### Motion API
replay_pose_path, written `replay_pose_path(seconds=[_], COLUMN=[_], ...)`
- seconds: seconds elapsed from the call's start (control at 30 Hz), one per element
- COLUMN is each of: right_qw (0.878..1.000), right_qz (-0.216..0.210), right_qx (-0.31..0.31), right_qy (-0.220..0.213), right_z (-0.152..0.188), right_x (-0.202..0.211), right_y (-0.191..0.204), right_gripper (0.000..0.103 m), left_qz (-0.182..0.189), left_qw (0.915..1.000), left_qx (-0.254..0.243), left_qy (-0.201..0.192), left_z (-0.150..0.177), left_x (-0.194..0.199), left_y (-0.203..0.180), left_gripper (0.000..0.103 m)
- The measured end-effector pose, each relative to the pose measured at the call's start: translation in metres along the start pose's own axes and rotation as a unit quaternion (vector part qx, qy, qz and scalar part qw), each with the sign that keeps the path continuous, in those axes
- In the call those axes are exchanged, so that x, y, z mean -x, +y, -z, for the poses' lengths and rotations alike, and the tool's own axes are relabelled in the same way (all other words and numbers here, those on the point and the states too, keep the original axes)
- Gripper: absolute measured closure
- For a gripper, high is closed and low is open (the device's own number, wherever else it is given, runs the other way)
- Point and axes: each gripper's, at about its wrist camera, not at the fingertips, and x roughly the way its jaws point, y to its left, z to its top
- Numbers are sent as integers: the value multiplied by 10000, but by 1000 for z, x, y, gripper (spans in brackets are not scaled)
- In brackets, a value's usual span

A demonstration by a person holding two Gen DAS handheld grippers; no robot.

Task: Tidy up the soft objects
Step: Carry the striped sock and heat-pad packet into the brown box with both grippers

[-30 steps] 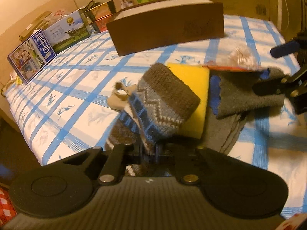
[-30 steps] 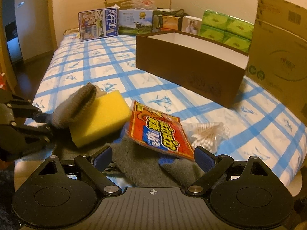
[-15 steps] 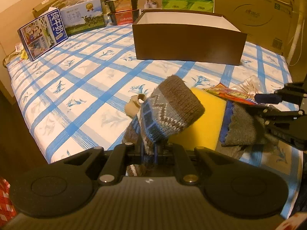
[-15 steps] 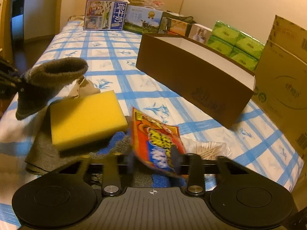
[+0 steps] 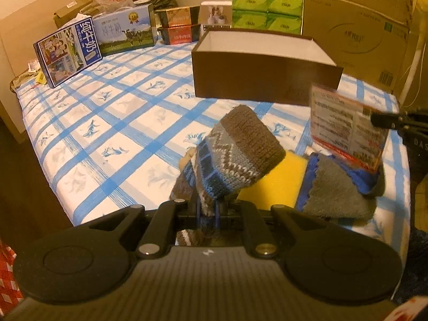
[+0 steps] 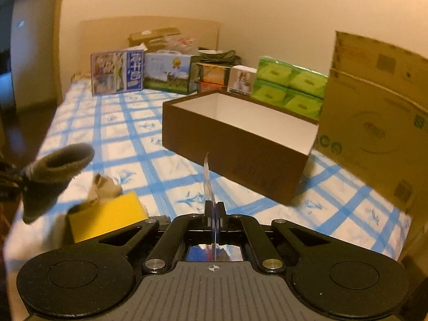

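Observation:
My left gripper (image 5: 208, 208) is shut on a knitted grey-and-blue sock (image 5: 235, 155) and holds it above the bed; the sock also shows in the right wrist view (image 6: 50, 174). My right gripper (image 6: 213, 211) is shut on a flat red-and-white packet (image 6: 207, 176), seen edge-on; in the left wrist view the packet (image 5: 345, 128) hangs lifted at the right. A yellow sponge (image 5: 270, 184) and a grey-blue cloth (image 5: 339, 192) lie on the bed below. The open brown box (image 5: 264, 61) stands beyond, white inside, nothing showing in it.
The bed has a blue-checked sheet (image 5: 112, 123). Milk cartons (image 5: 67, 53), small boxes and green tissue packs (image 5: 267, 10) line the far side. A large cardboard box (image 5: 358, 26) stands at the right. A small beige item (image 6: 103, 187) lies by the sponge.
My right gripper has shut on the packet and lifted it off the pile. My left gripper has raised the sock higher above the bed.

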Motion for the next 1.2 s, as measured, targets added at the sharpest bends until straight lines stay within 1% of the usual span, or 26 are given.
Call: replay_pose_path(seconds=[0.1,0.17,0.27,0.33,0.47,0.53,0.6,0.7,0.77,0.8,0.83,0.9,1.0,1.2], right_qw=[9993,9988,9975,9971,9967,9954,9945,9936,9942,9948,9954,9966,9969,9971], right_qz=[-29,-23,89,-8,-52,-192,-297,-402,-442,-477,-499,-498,-644,-707], right_qx=[-307,-364,-487,-550,-432,-378,-420,-298,-235,-197,-144,-13,-109,-269], right_qy=[192,324,506,535,690,855,917,1014,947,875,806,659,433,-11], right_z=[1,6,14,18,21,23,25,27,27,25,23,14,-4,-51], right_x=[9,10,3,0,-12,-19,-25,-34,-35,-34,-33,-29,-20,-11], right_y=[-8,-11,-16,-21,-25,-28,-31,-30,-30,-29,-28,-27,-32,-47], right_gripper=[102,102,102,101,98,96,96,96,96,98,100,101,101,101], left_qz=[52,66,71,91,64,96,111,151,167,190,206,224,290,430], left_qw=[10000,10000,9999,9998,9995,9994,9991,9986,9985,9984,9983,9984,9985,9990], left_qx=[50,71,103,144,157,174,198,221,233,251,264,266,251,89], left_qy=[-39,-19,62,139,249,292,367,464,475,473,473,455,387,121], left_z=[-1,-2,-2,-3,-6,-9,-12,-17,-23,-27,-31,-41,-60,-111], left_x=[11,15,16,15,11,9,3,-5,-9,-11,-13,-17,-24,-36], left_y=[-2,-4,-8,-10,-17,-19,-19,-19,-17,-16,-14,-12,-9,-10], left_gripper=[94,94,94,94,94,94,94,94,94,94,94,94,94,94])
